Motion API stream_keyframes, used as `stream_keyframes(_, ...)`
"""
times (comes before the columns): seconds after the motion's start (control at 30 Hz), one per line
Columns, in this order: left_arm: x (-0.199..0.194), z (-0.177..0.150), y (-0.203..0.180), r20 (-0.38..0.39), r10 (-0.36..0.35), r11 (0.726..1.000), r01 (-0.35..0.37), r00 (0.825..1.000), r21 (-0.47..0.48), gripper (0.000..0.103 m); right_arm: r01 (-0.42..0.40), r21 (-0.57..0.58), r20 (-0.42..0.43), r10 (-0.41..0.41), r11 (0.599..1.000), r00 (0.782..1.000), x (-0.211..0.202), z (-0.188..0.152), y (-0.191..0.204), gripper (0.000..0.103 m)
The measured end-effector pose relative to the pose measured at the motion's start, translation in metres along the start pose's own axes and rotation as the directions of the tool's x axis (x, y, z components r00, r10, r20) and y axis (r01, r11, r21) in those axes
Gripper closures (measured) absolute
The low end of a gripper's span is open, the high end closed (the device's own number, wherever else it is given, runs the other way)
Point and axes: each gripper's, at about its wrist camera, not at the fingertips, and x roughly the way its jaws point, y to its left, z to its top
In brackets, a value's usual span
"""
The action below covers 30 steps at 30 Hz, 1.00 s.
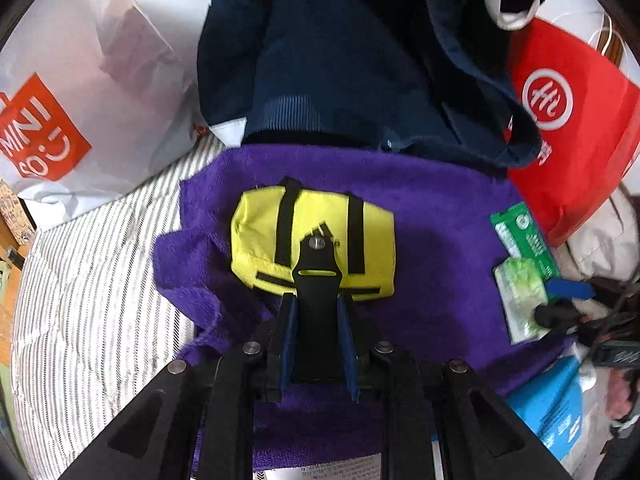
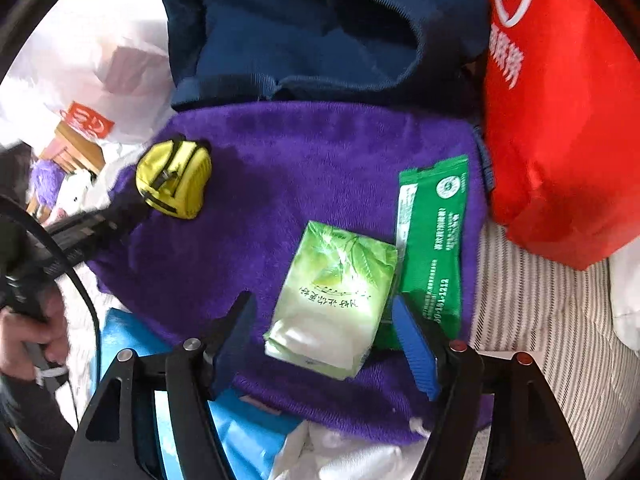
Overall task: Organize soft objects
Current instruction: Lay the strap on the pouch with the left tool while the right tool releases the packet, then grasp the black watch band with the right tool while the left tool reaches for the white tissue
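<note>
While the yellow pouch (image 1: 312, 240) lies on the purple towel (image 1: 440, 216), the left gripper (image 1: 316, 280) is clamped narrowly on the pouch's black strap tab (image 1: 316, 258). At four o'clock from the pouch in the right wrist view, the light green tissue pack (image 2: 336, 296) lies between the right gripper's (image 2: 324, 340) wide jaws, untouched. A dark green sachet (image 2: 434, 240) lies just beside it at two o'clock, a red bag (image 2: 560, 120) beyond.
</note>
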Motion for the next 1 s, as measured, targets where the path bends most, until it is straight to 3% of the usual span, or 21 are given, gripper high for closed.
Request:
stream_keyframes(0.33,0.014,-0.011,0.002,-0.043,0.004,0.999,-0.005,0.999,-0.032,0.081,0.000,0.109,0.144,-0.015,0.994,0.989,-0.073,-0.016,-0.026,0.032)
stream_keyframes(0.53,0.011,-0.012,0.006,-0.063,-0.012,0.998,0.007,0.998,-0.068,0.053,0.021,0.145,0.163,-0.045,0.989,0.986,-0.094,-0.031,-0.042,0.031)
stream_keyframes(0.83,-0.044,-0.023,0.000,0.008,0.035,0.997,-0.035,0.999,-0.066,0.050,0.028,0.152,0.163,-0.053,0.988,0.985,-0.113,-0.077,-0.048,0.031)
stream_keyframes(1.0,-0.080,-0.040,0.000,0.030,0.010,0.997,-0.008,1.000,-0.077,0.048,0.037,0.153,0.134,-0.058,0.988,0.989,-0.107,-0.109,-0.048,0.031)
